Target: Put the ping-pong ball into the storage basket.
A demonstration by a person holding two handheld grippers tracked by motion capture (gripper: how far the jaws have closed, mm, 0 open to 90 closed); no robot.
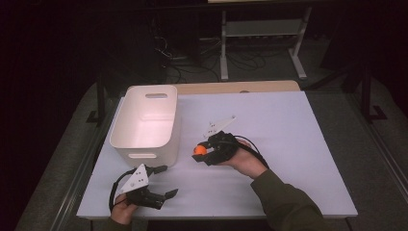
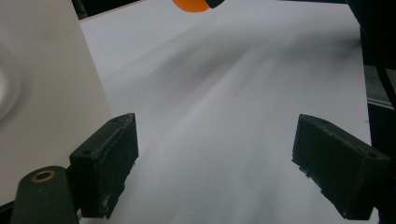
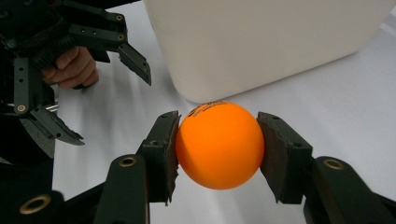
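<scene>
Ball (image 3: 218, 144): light, rigid, smooth; likely slips off-centre.
Hold: across middle.
Right gripper (image 3: 218, 154): clamped on ball.
Left gripper (image 2: 215, 163): released, near bin (image 1: 144, 120).

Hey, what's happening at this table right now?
A person holds a tool in each hand. The right tool is shut on an orange ball, held just above the white table beside a white bin. The left tool sits open near the table's front edge, holding nothing.

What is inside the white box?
The white box looks empty: its bare pale floor shows in the high view. The near wall hides the strip of floor right behind it.
</scene>
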